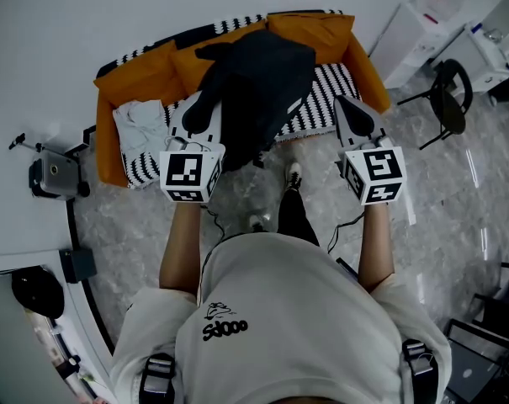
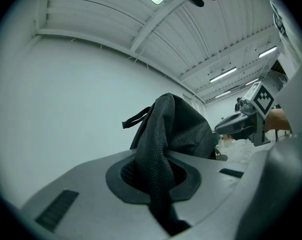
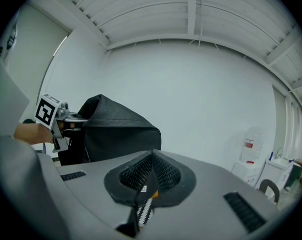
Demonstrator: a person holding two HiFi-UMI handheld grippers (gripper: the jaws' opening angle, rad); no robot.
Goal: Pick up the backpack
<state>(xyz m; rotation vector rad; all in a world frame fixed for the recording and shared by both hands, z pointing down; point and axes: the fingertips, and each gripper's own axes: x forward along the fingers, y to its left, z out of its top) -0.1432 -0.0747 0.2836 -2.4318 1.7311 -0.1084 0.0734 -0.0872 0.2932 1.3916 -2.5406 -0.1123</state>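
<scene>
head view, looking down: the backpack point(image 1: 258, 87) is the big black lump in the upper middle of the frame, hanging over the orange sofa point(image 1: 136, 78) with the black and white striped cover point(image 1: 326, 99). the left gripper point(image 1: 197, 108) is right against its left edge. in the left gripper view its jaws are clamped tight on a black woven strap point(image 2: 158, 149) of the bag, and the body of the bag hangs just past them, centre frame. can't tell if the bottom of the bag touches the seat.

the right gripper point(image 1: 345, 108) sits right of centre, apart from the bag with a strip of sofa showing between them. in its own view the mesh pads point(image 3: 165, 171) are pressed together with nothing caught in them, just a bit of stripe showing through the slot below, and the bag is off at the left of that frame.

other stuff: a pale crumpled cloth point(image 1: 140, 124) on the left end of the sofa, a black office chair point(image 1: 448, 91) in the upper right, and a grey marbled floor point(image 1: 136, 225).
</scene>
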